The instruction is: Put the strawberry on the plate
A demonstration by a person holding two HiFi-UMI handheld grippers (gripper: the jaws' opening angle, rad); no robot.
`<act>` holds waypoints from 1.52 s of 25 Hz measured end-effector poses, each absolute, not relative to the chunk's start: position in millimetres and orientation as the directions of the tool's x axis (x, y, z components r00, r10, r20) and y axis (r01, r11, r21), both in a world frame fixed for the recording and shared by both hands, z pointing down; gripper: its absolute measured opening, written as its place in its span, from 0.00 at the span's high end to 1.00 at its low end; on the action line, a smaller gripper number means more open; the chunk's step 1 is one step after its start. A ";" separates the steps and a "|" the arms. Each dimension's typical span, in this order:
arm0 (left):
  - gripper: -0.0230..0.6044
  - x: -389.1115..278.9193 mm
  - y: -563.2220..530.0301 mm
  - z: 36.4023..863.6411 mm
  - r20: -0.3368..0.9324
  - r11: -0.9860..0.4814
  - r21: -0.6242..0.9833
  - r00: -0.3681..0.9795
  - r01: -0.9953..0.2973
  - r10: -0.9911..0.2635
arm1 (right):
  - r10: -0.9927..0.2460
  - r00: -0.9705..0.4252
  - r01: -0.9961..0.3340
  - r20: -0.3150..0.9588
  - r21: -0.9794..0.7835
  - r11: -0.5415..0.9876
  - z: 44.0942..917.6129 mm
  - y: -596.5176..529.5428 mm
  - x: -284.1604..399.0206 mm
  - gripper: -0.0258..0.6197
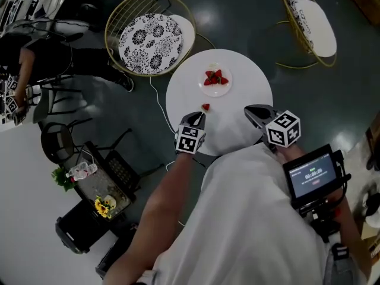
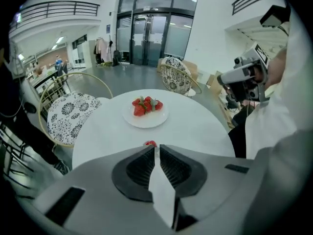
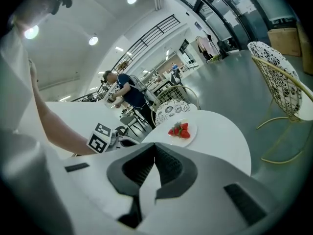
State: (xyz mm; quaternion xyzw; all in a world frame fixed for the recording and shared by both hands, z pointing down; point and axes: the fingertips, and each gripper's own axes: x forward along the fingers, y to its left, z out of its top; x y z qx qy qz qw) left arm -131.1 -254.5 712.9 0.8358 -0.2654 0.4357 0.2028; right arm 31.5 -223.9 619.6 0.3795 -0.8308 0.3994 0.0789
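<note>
A white plate [image 1: 222, 89] with several strawberries [image 1: 215, 78] sits toward the far side of a round white table [image 1: 249, 91]. One loose strawberry [image 1: 205, 107] lies on the table nearer to me. My left gripper [image 1: 200, 117] hovers just short of it, angled down, its jaws shut and empty. In the left gripper view, the loose strawberry [image 2: 150, 143] peeks out just beyond the left gripper [image 2: 155, 146], with the plate [image 2: 146, 122] farther off. My right gripper [image 1: 252, 112] hangs over the table's near right, shut and empty. In the right gripper view, the right gripper [image 3: 153, 145] points toward the plate [image 3: 190, 132].
Two wire chairs with patterned cushions stand beyond the table, one at the far left [image 1: 151, 35] and one at the far right [image 1: 310, 22]. A cable [image 1: 155, 97] runs across the floor beside the table. A monitor rig [image 1: 313, 176] sits at my right. A person [image 3: 126, 94] stands at a distant counter.
</note>
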 end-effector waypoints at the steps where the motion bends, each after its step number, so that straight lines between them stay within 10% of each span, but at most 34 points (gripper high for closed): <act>1: 0.94 -130.1 -255.9 715.5 0.845 -0.796 0.098 0.473 -0.597 -0.250 | -0.570 -0.695 -0.697 0.438 -0.605 0.385 619.1 -223.5 32.6 0.95; 8: 0.76 -127.8 -260.5 743.8 0.905 -0.882 0.048 0.395 -0.468 -0.161 | -0.588 -0.668 -0.715 0.456 -0.613 0.337 626.2 -217.9 38.9 0.95; 38: 0.76 -105.1 -290.5 736.3 0.907 -0.888 0.017 0.381 -0.459 -0.180 | -0.618 -0.641 -0.725 0.456 -0.625 0.291 630.6 -218.2 48.2 0.95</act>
